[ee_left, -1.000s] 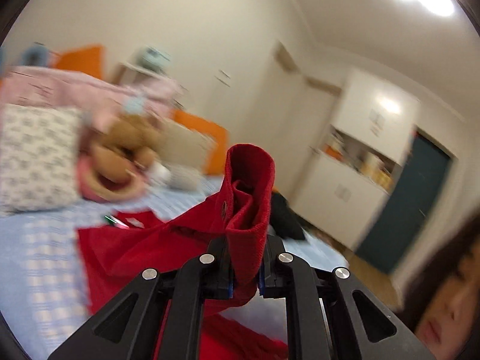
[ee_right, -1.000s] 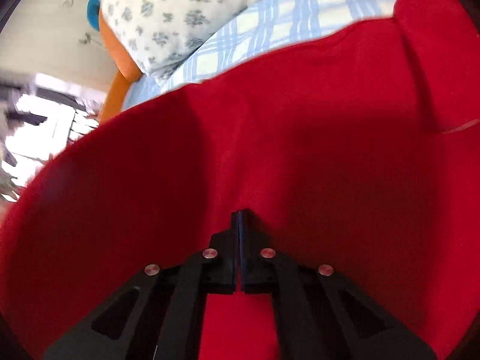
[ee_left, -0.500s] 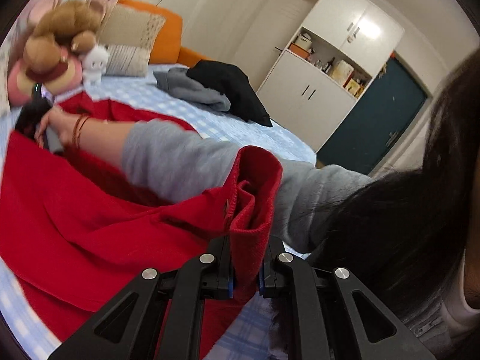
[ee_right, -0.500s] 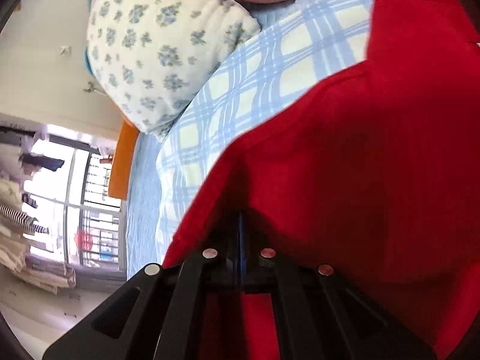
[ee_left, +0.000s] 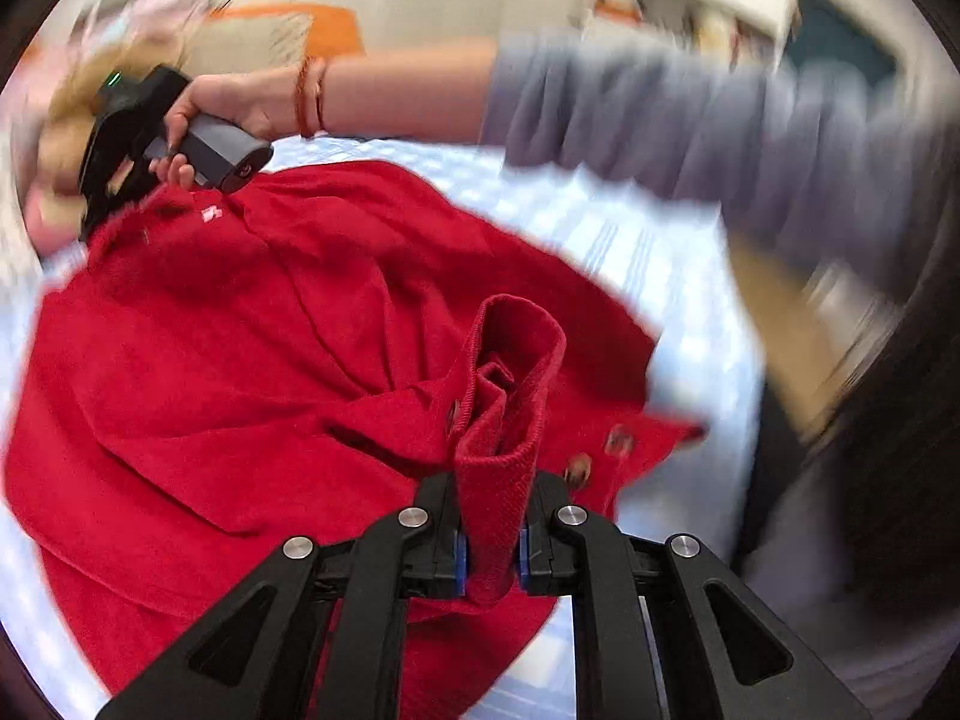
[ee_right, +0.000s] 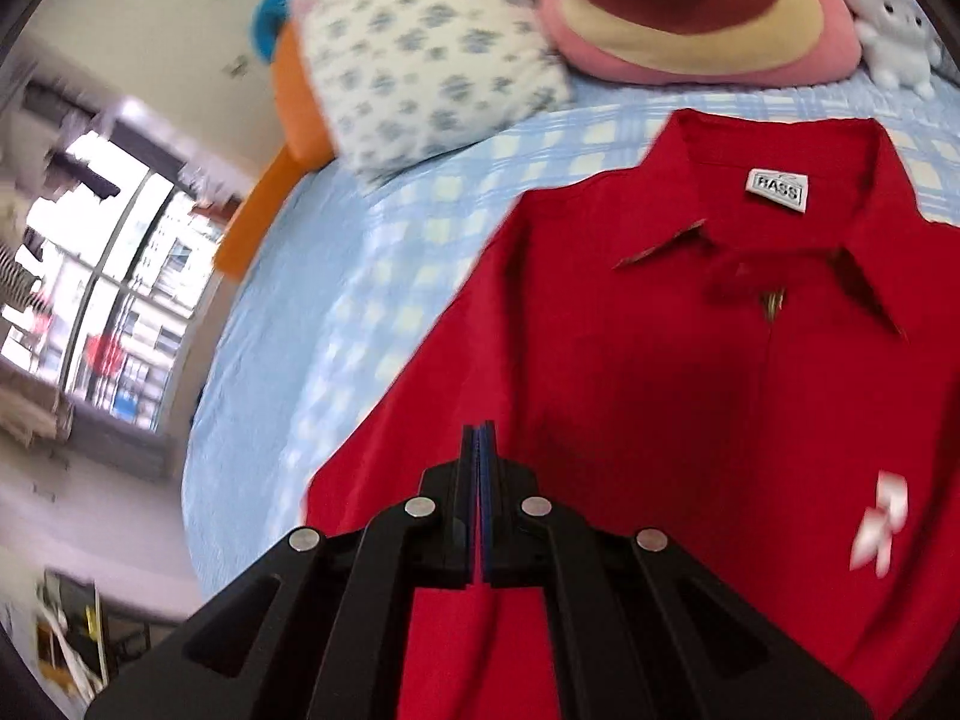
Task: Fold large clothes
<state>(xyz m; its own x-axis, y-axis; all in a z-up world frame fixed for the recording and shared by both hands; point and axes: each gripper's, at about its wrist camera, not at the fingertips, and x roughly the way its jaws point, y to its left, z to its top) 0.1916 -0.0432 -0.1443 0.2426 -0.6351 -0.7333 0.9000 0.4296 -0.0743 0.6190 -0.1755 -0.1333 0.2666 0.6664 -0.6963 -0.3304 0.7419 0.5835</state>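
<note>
The left gripper (ee_left: 489, 531) has its jaws clamped on a thick roll of the red shirt (ee_left: 252, 324), a buttoned cuff or hem edge bunched between the pads and standing up out of them. The right gripper (ee_right: 480, 516) has its jaws pressed together with only a sliver of blue pad showing; the red cloth runs up to and under them, but whether a thin layer is actually pinched there cannot be told from the right wrist view. Outward from the jaws, the shirt lies spread on the blue checked bed cover (ee_right: 336, 324), its collar (ee_right: 774, 222) and white neck label (ee_right: 776, 187) toward the head edge of the bed, just short of the floral pillow (ee_right: 420, 60) and the pink plush cushion (ee_right: 690, 18). The fabric looks soft, limp and light, with a slightly ribbed weave that should not slip much in the pads. It drapes and wrinkles freely, so a single pinch will drag folds along. Doubled edges such as the cuff, the hem or the shoulder seam look like the firmest places to hold.
</note>
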